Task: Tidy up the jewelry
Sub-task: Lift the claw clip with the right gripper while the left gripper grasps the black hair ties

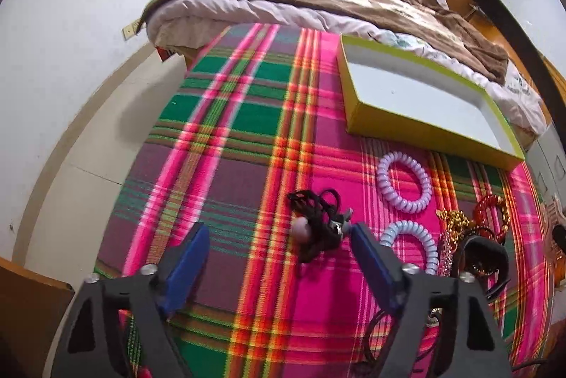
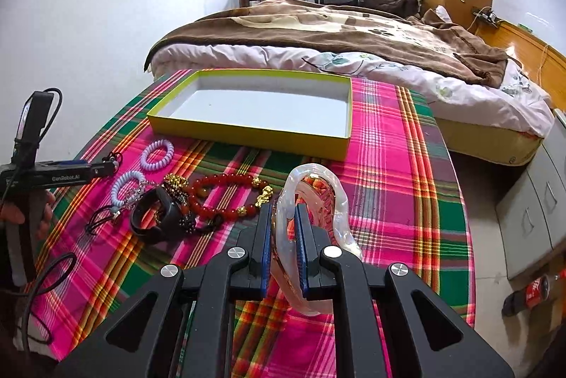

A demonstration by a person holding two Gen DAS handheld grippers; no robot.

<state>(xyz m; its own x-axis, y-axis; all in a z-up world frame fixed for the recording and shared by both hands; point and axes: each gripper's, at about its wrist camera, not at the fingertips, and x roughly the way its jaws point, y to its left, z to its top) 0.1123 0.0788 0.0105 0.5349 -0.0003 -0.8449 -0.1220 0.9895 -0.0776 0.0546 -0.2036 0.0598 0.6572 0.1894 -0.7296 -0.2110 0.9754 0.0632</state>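
Observation:
My left gripper (image 1: 279, 229) is open over the plaid cloth. A black hair-tie bundle with a pale bead (image 1: 318, 225) lies between its blue pads (image 1: 191, 257), nearer the right one, and neither pad presses on it. My right gripper (image 2: 284, 208) is shut on a translucent pink-white claw clip (image 2: 318, 187), held above the cloth. The yellow-green box (image 2: 247, 133) (image 1: 424, 126) stands beyond with a bare white floor. Two lilac spiral ties (image 1: 403, 181) (image 2: 157, 155), a red bead bracelet (image 2: 226, 197), gold beads (image 2: 175, 181) and a black band (image 2: 155, 218) lie in a cluster.
The plaid-covered table (image 2: 406, 165) butts against a bed with a brown blanket (image 2: 336, 31). Grey drawers (image 2: 530, 208) and a bottle (image 2: 537, 289) on the floor lie off its right edge. A hand (image 2: 21, 211) holds the left tool.

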